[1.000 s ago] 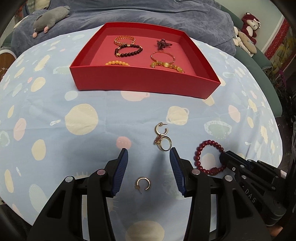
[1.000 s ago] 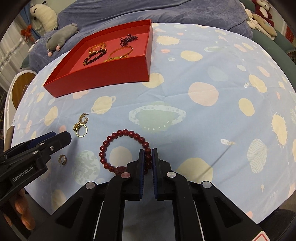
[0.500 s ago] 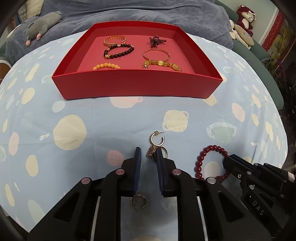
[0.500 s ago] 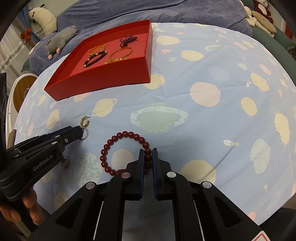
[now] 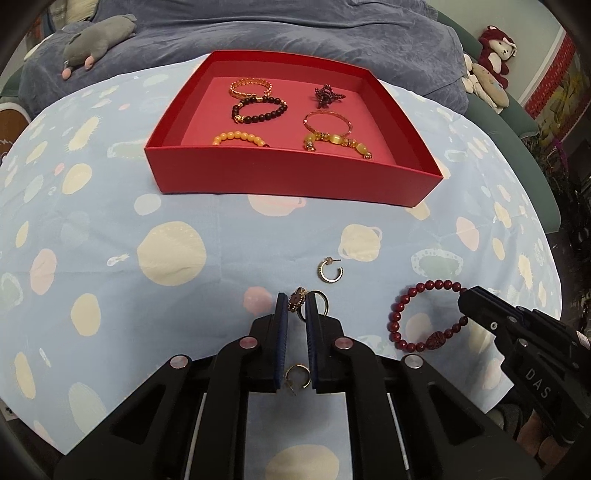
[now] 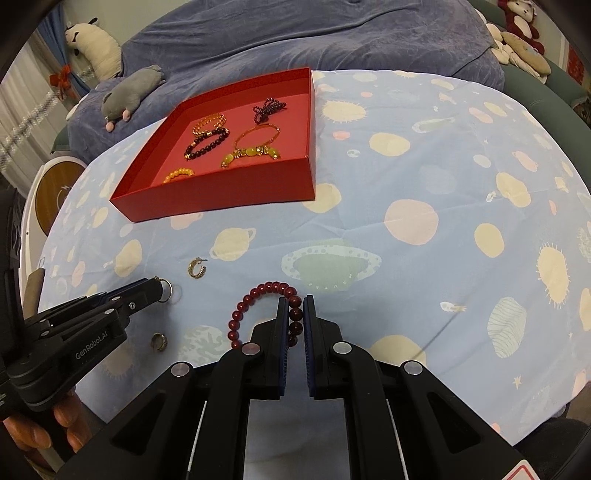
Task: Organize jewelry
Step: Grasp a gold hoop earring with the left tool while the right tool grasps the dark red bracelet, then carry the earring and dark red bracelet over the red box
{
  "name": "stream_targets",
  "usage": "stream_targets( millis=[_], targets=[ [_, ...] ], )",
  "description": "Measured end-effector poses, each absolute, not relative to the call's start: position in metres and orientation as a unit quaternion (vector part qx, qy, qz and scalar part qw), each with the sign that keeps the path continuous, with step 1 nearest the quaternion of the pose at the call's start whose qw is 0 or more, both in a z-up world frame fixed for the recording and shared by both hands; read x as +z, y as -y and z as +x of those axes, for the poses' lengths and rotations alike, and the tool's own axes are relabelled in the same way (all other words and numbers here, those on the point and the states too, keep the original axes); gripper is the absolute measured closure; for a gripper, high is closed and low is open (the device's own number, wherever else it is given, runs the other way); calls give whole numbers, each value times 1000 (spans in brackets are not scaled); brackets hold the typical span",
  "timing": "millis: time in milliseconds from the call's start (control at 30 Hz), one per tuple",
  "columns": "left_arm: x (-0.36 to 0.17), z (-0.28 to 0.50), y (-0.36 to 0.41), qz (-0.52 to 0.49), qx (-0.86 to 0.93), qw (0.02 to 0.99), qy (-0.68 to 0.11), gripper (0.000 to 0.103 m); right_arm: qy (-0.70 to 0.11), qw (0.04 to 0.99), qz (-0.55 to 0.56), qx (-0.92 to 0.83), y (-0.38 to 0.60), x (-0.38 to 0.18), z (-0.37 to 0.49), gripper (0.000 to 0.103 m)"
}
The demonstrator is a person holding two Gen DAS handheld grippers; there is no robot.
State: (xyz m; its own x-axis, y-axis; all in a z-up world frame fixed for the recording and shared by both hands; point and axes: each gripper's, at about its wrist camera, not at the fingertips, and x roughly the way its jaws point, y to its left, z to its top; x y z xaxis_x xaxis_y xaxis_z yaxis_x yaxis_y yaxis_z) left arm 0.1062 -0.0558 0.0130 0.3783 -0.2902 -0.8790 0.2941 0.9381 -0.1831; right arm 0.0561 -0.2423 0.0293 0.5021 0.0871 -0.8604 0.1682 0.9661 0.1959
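A red tray (image 5: 288, 181) (image 6: 221, 194) at the back of the table holds several bracelets. My left gripper (image 5: 296, 301) is shut on a gold ring with a dark stone (image 5: 297, 300) and holds it just above the cloth; it also shows in the right wrist view (image 6: 159, 289). A gold hoop earring (image 5: 330, 270) (image 6: 196, 268) lies just beyond it. A second hoop earring (image 5: 297, 374) (image 6: 159, 341) lies under the left gripper. My right gripper (image 6: 294, 308) is shut on the dark red bead bracelet (image 6: 258, 295) (image 5: 424, 314).
The table has a light blue cloth (image 5: 110, 240) with planet prints and a rounded near edge. A grey plush toy (image 5: 96, 40) and a blue blanket (image 5: 295, 26) lie behind the tray. More plush toys (image 5: 491, 48) sit at the far right.
My left gripper moved forward past the near hoop earring and shut on the gold ring. My right gripper stayed shut on the red bracelet and lifted it slightly.
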Motion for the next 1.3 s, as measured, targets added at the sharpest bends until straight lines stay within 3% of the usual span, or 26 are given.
stream_targets(
  millis=[600, 1000, 1300],
  targets=[
    [70, 118, 5, -13, -158, 854, -496, 94, -451, 886, 109, 2, 228, 97, 80, 96],
    [105, 185, 33, -5, -183, 869, -459, 94, -423, 900, 98, 32, 219, 127, 161, 96],
    [89, 244, 67, 20, -188, 865, -466, 94, -436, 892, 110, 45, 221, 109, 231, 96]
  ],
)
